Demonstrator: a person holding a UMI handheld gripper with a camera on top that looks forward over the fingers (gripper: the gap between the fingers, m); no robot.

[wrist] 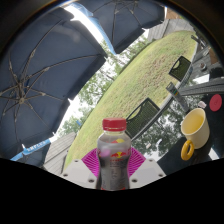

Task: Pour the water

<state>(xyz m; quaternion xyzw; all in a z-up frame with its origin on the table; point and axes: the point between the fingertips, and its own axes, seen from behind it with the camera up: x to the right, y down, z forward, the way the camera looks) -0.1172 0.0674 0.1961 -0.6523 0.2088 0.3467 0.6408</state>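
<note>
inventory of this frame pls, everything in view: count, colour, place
bottle: 1, clear with red cap and pink-orange label, upright between the fingers
mug: 1, yellow, on the table beyond the fingers, to the bottle's right
small round thing: 1, red, beyond the mug; cannot tell what it is
table: 1, light grey top, under the bottle and mug
chairs: at least 2, dark, on the grass beyond the table
umbrellas: 2, dark blue, open overhead
lawn: 1, pale green, beyond the chairs
trees: a row, green, at the lawn's far edge
gripper: 1, magenta pads, fingers at either side of the bottle; contact not certain
</note>
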